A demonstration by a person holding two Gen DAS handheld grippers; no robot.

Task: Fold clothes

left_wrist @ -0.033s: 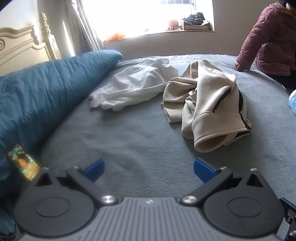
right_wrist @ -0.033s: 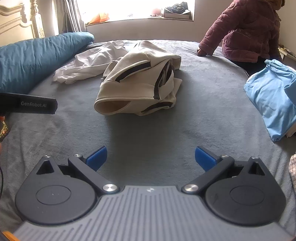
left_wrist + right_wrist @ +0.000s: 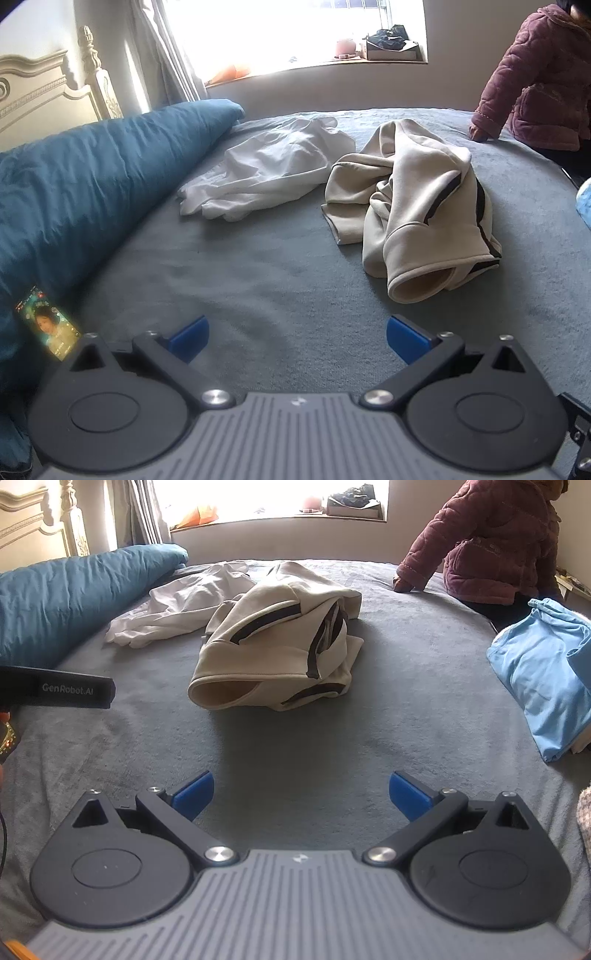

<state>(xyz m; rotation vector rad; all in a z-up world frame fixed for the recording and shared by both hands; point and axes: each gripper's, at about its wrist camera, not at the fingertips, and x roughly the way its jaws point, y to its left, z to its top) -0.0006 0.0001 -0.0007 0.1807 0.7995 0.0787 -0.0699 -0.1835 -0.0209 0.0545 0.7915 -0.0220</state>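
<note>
A crumpled cream sweatshirt with black stripes [image 3: 413, 206] [image 3: 273, 642] lies on the grey bed cover [image 3: 258, 277], its open cuff or hem facing me. Beyond it to the left a white garment [image 3: 266, 170] [image 3: 177, 605] lies rumpled. A light blue folded garment [image 3: 543, 679] rests at the right edge. My left gripper [image 3: 297, 332] hangs open over bare cover, short of both garments, with nothing between its blue pads. My right gripper [image 3: 301, 792] is open too, in front of the sweatshirt. The side of the left gripper [image 3: 59, 692] shows as a black bar at the left.
A teal duvet [image 3: 92, 177] is heaped along the left side by the white headboard [image 3: 44, 96]. A phone with a lit screen [image 3: 48, 321] leans against it. A person in a maroon quilted jacket [image 3: 491, 542] leans a hand on the far right of the bed.
</note>
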